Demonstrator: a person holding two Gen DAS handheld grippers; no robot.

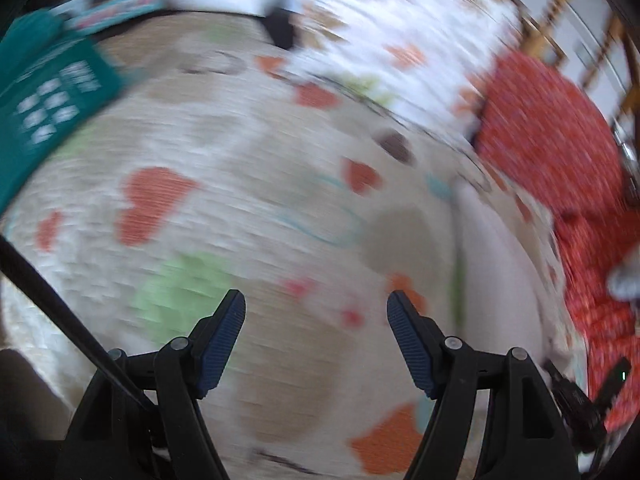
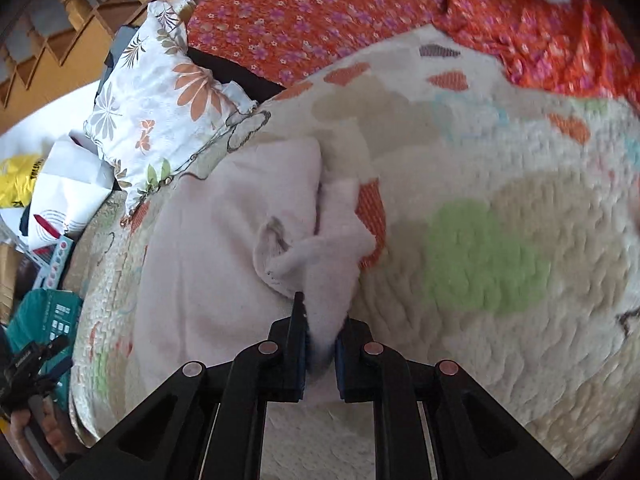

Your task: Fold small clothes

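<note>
- Across both views spreads a cream quilt (image 2: 520, 264) with orange hearts and a green patch, the landmark for all else.
- Beyond the quilt's far edge lies a red floral sheet (image 2: 304, 12).
- Beside the quilt's far left corner rests a flowered pillow (image 2: 160, 104).
- On the quilt's left part lies a pale pink garment (image 2: 208, 264), one corner lifted.
- Right gripper (image 2: 320, 344): jaws nearly closed, pinching that lifted corner.
- Left gripper (image 1: 316, 316): jaws wide apart above bare quilt, gripping nothing; the view is blurred.

A quilted bed (image 2: 500, 300) carries a pale garment (image 2: 208, 260) and, seemingly, a floral pillow (image 2: 160, 112).
</note>
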